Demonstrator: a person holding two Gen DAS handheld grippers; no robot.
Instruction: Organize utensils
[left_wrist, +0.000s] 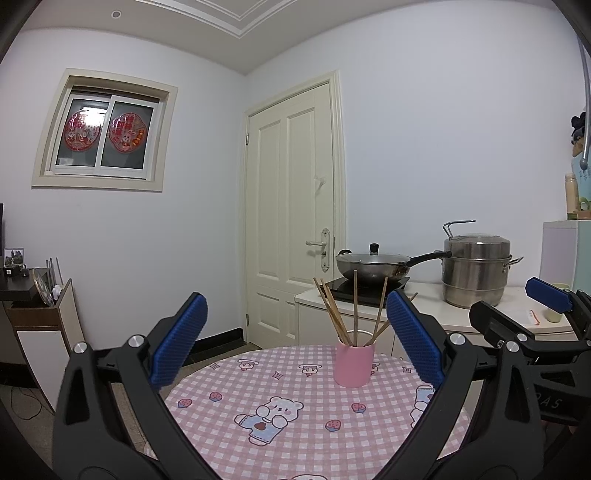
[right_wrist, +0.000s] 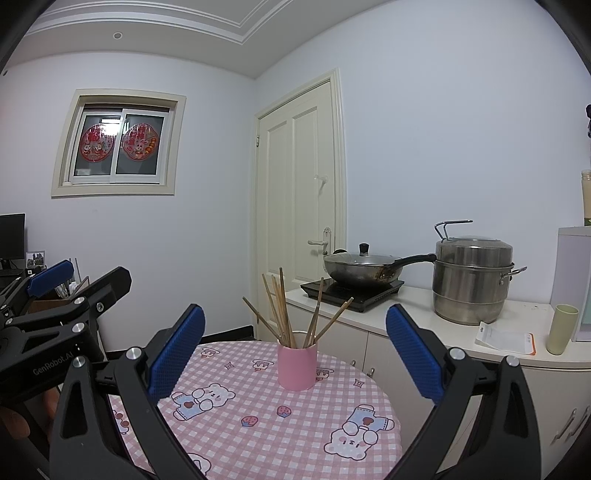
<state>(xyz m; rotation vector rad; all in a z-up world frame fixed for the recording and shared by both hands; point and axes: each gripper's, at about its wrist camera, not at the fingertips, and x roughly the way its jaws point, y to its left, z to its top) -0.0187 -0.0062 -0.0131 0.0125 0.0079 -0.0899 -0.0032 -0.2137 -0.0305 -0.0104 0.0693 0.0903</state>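
- left gripper (left_wrist: 295, 339): jaws stood wide apart, nothing between the blue pads (left_wrist: 179, 341). it hung above the near edge of the table, clear of the cloth.
- right gripper (right_wrist: 295, 350): jaws likewise spread wide and empty, hanging over the table's near edge.
- in the left wrist view, the right gripper's body showed at 3 o'clock; in the right wrist view, the left gripper's body showed at 9 o'clock. the two tools sat side by side, apart.
- pink cup (left_wrist: 354, 363): stood upright on the pink checked tablecloth (left_wrist: 280, 373), at the far side of the round table. from the left gripper it lay ahead toward 1 o'clock, closer to the right-hand pad than the left, touching neither.
- from the right gripper, the same cup (right_wrist: 297, 367) lay ahead at about 12 o'clock, roughly centred in the gap between the pads and beyond their tips.
- chopsticks (left_wrist: 354, 306): wooden, standing in the cup and fanned outward, tips leaning from 11 to 1 o'clock. exact count could not be told.
- no loose utensils were visible on the cloth.
- background, at 1 to 2 o'clock beyond the table: a lidded wok (right_wrist: 364, 269) on an induction hob (right_wrist: 352, 291), and a steel steamer pot (right_wrist: 472, 280) on the white counter.
- a pale green cup (right_wrist: 561, 328) stood on the counter at 3 o'clock in the right wrist view.
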